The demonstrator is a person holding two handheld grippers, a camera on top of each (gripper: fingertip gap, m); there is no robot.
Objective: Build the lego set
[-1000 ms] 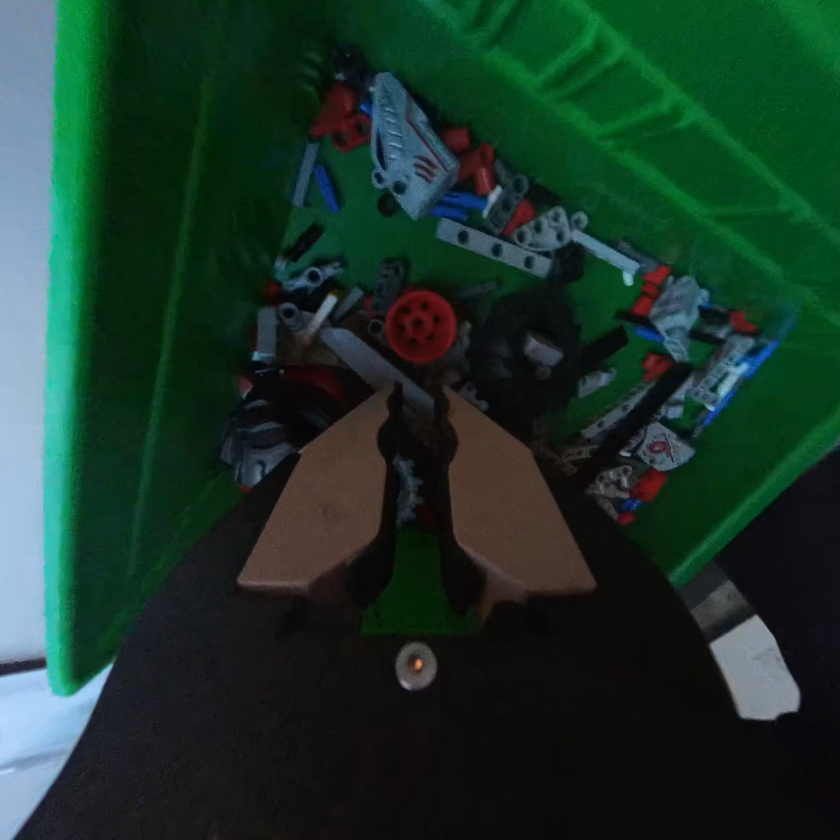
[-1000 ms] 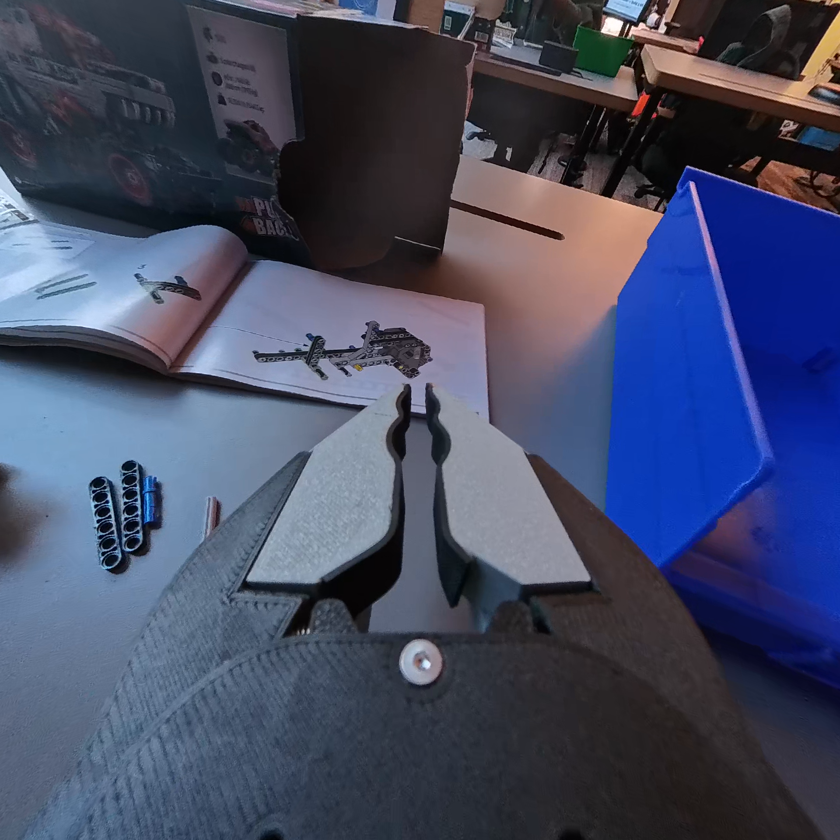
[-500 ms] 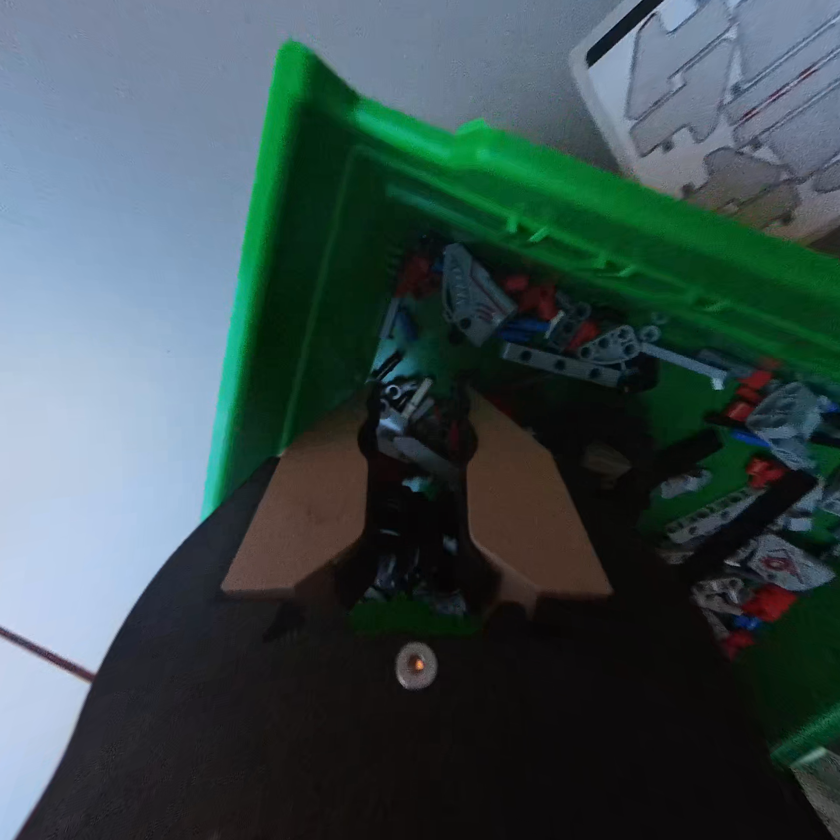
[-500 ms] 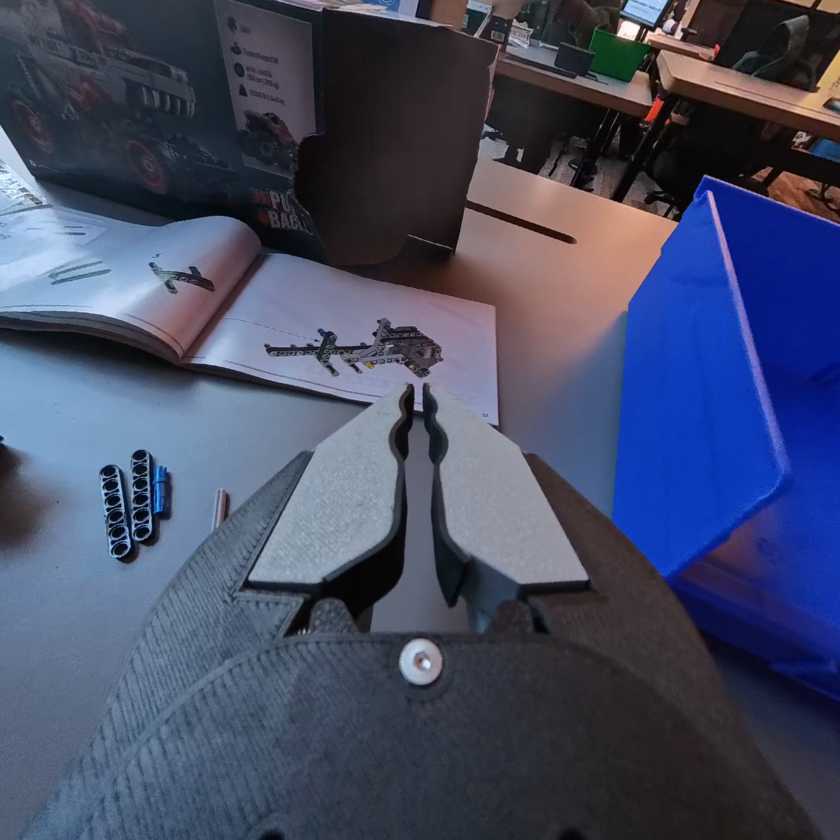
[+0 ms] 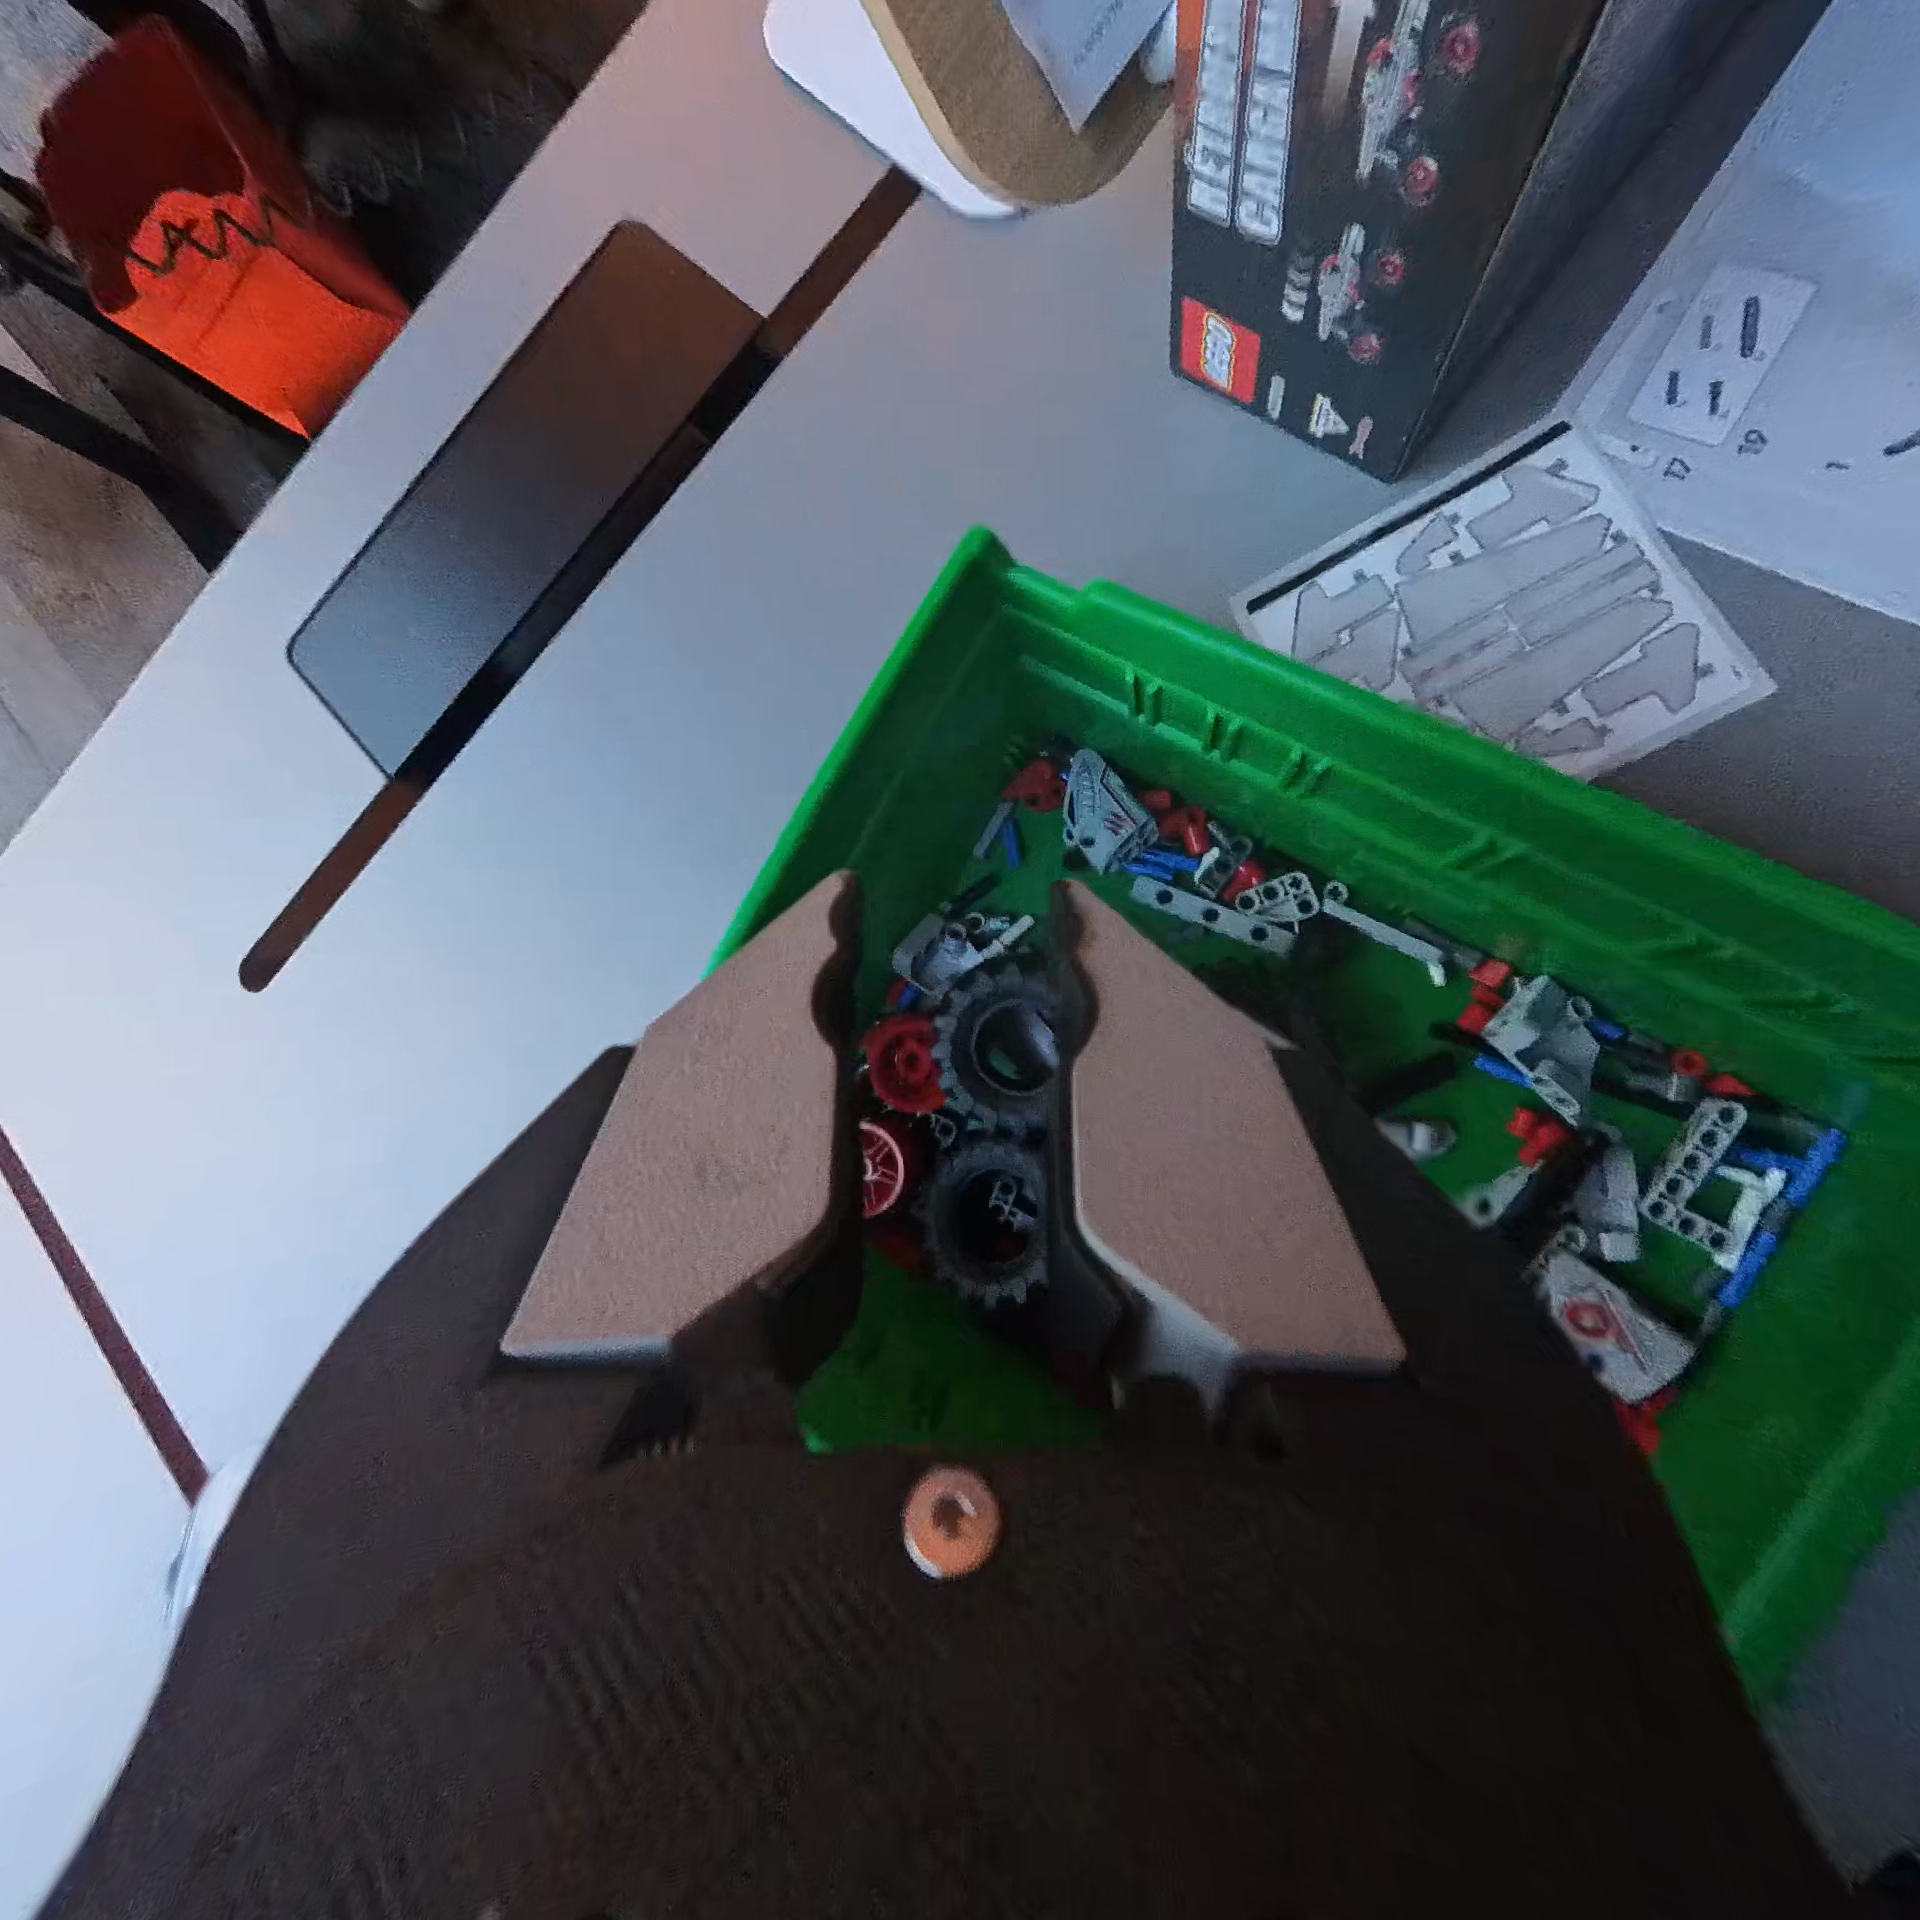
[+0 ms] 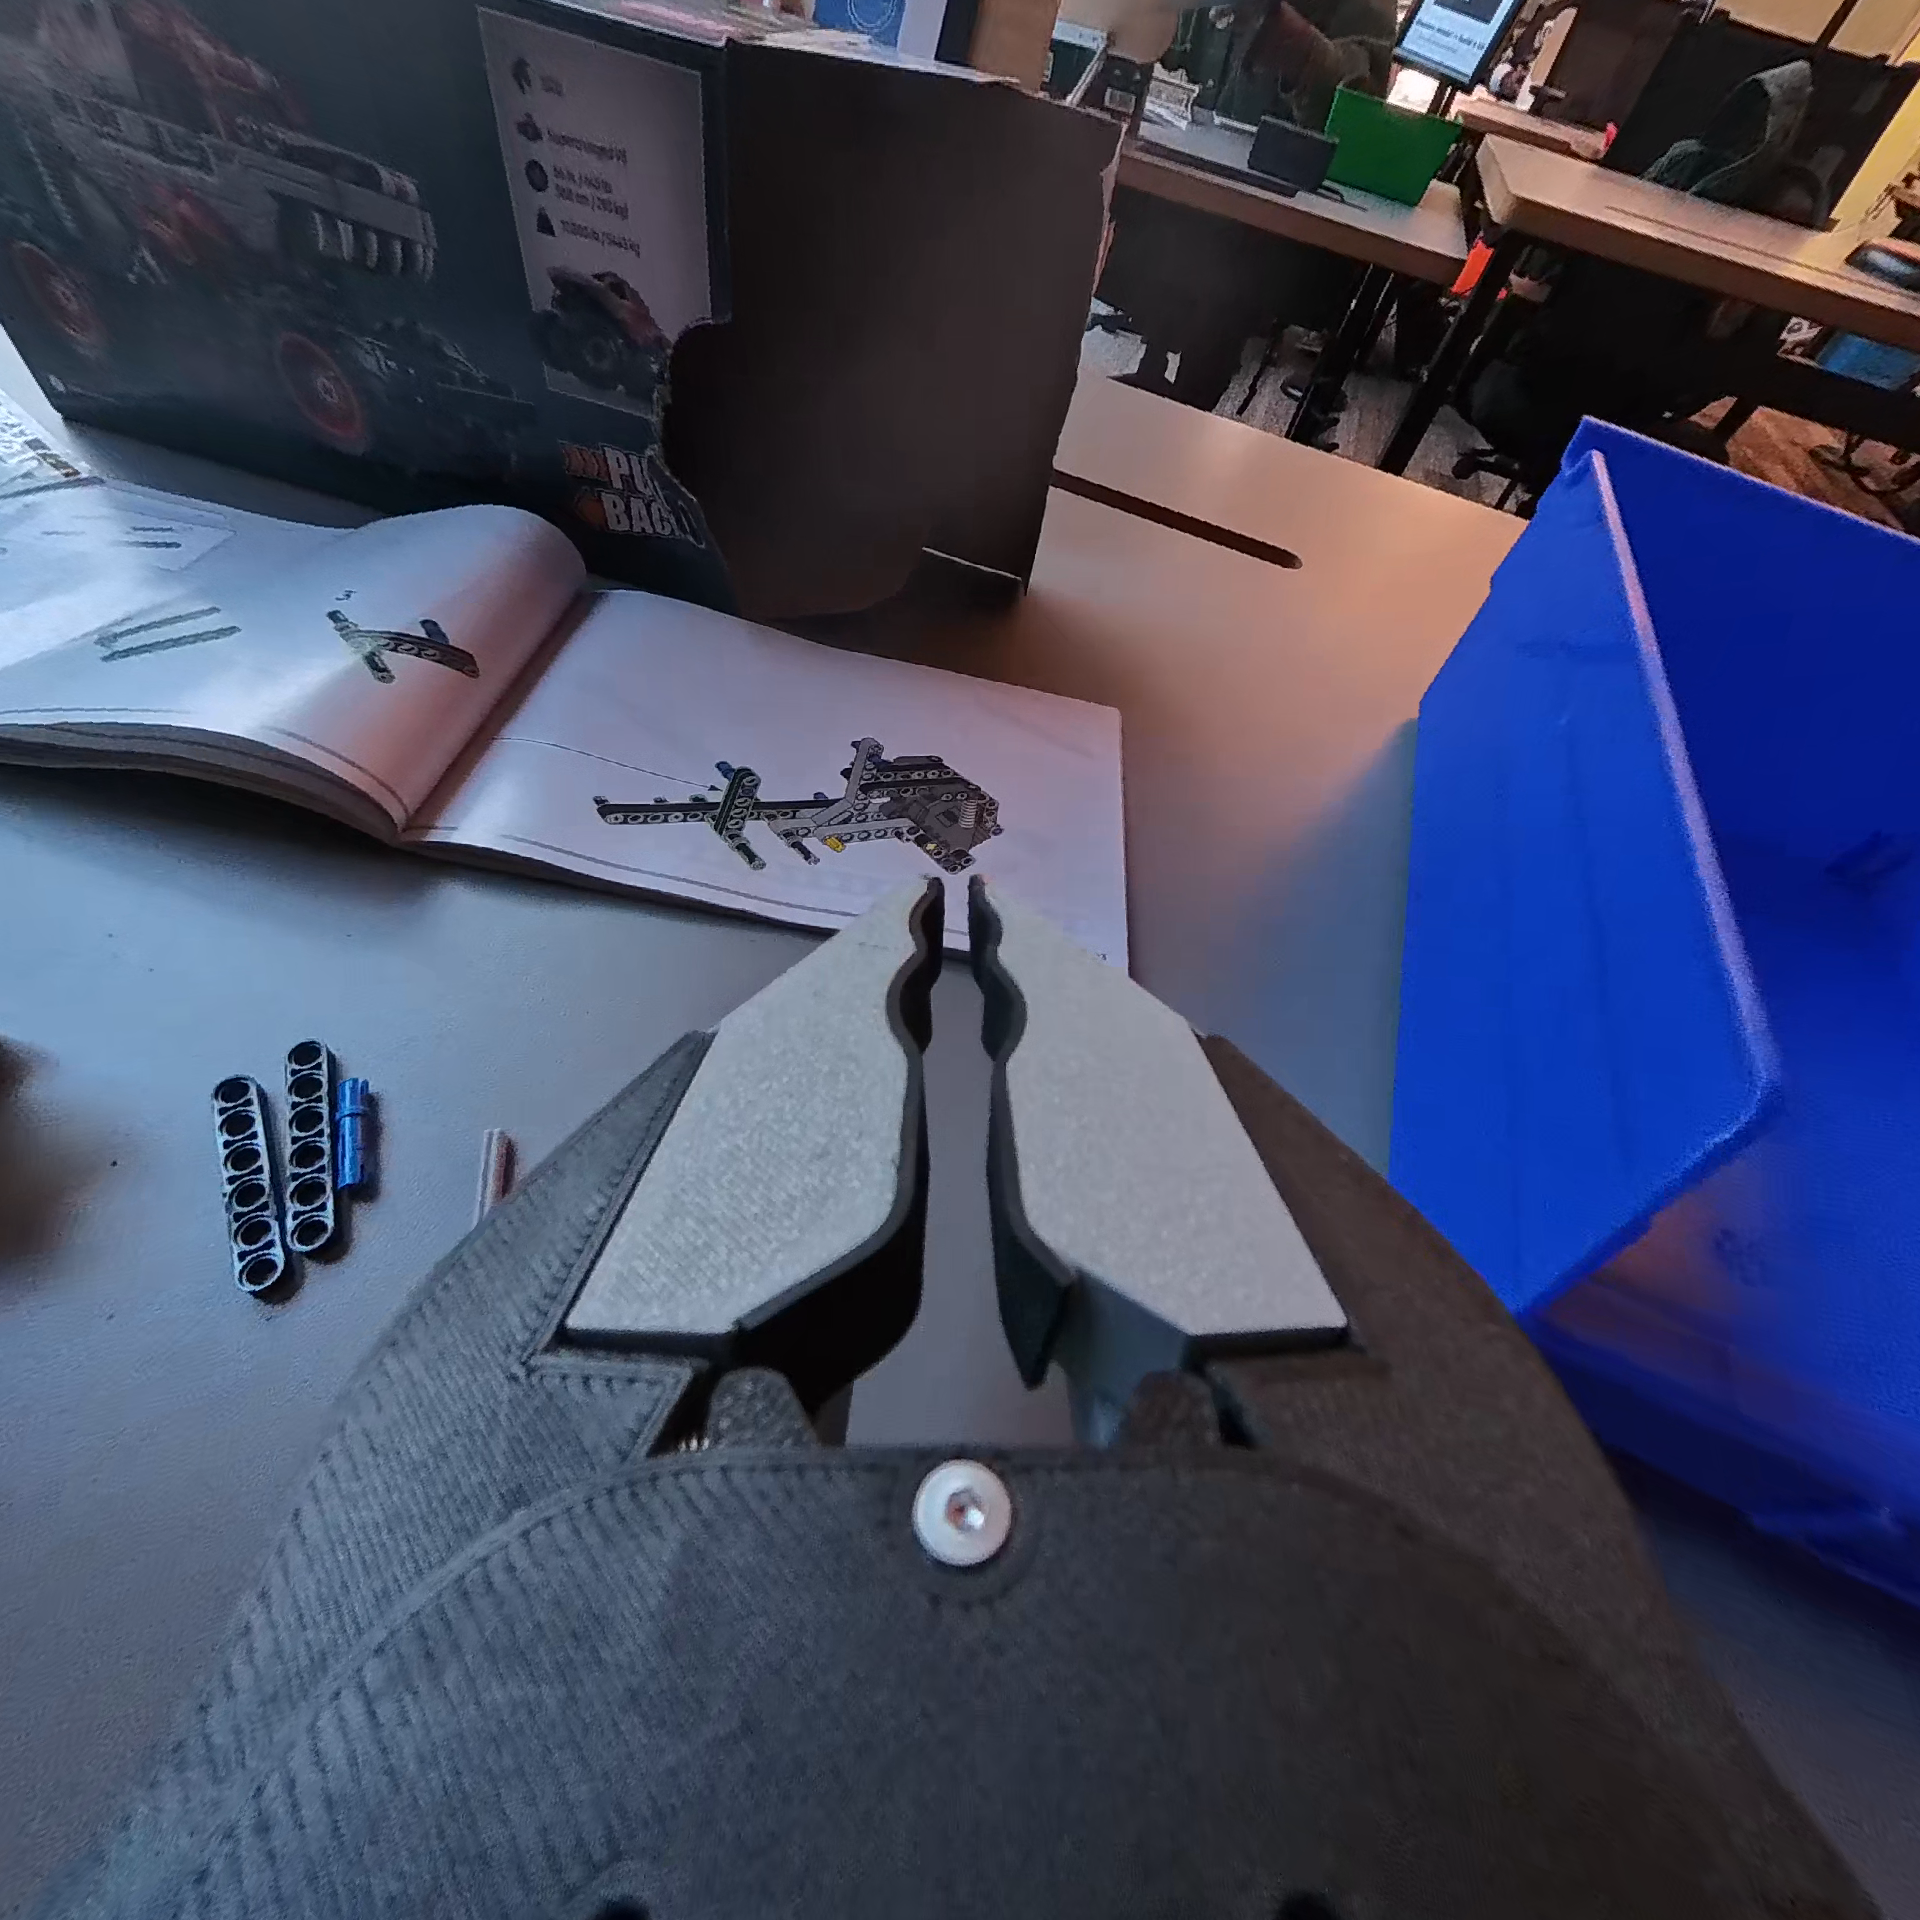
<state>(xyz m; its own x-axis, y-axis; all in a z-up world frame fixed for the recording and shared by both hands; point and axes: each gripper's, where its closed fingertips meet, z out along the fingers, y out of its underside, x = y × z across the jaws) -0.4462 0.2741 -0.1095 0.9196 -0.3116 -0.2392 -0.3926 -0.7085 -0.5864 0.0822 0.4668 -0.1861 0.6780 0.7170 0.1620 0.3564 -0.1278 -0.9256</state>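
Observation:
A green bin (image 5: 1403, 821) holds several loose Lego pieces: black tyres (image 5: 1003, 1039), red wheel hubs (image 5: 902, 1060), and grey, blue and red parts. My left gripper (image 5: 956, 899) hangs above the bin's left end, open and empty, with the tyres showing between its jaws. My right gripper (image 6: 954, 885) is shut and empty, low over the table at the edge of the open instruction booklet (image 6: 727, 727). Two black beams (image 6: 281, 1169), a blue pin (image 6: 355, 1127) and a thin pale axle (image 6: 497, 1164) lie on the table to its left.
A blue bin (image 6: 1621, 935) stands close on the right of the right gripper. The dark Lego box (image 6: 312, 260) stands behind the booklet and also shows in the left wrist view (image 5: 1351, 208). A sticker sheet (image 5: 1507, 623) lies beyond the green bin. Other desks stand far back.
My left gripper has opened wider and risen up and back out of the green bin, so the table around it now shows. My right gripper has barely moved.

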